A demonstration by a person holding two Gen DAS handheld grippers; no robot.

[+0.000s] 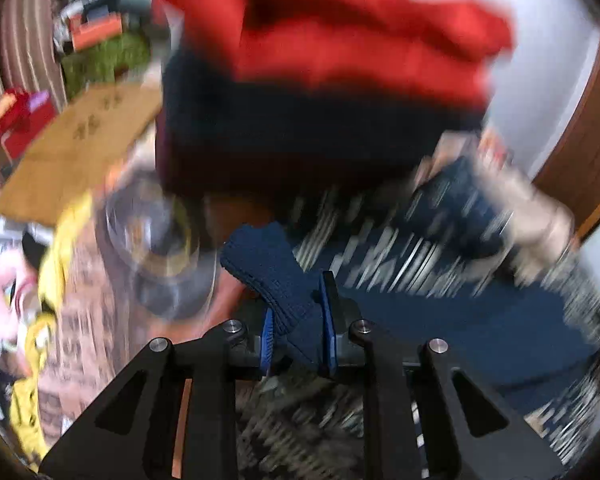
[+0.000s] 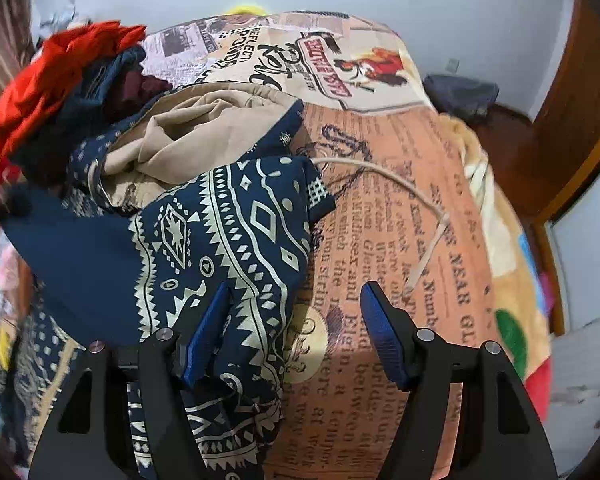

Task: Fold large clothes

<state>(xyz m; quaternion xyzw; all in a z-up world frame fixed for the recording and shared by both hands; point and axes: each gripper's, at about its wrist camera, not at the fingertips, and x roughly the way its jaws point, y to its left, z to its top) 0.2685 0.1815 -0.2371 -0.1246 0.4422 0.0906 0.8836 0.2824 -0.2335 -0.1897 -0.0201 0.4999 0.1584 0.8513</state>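
My left gripper (image 1: pixel 298 320) has its two blue-padded fingers (image 1: pixel 327 320) drawn close together, pinching a ribbed navy cuff (image 1: pixel 268 272) that stands up between them. My right gripper (image 2: pixel 296 332) has its jaws spread wide; its left pad (image 2: pixel 206 336) rests against the patterned navy garment (image 2: pixel 228 232), while its right pad (image 2: pixel 384 340) stands apart from the cloth, with nothing between the two.

A newspaper-print bedsheet (image 2: pixel 400 208) covers the bed, a white cord (image 2: pixel 416 196) lying across it.
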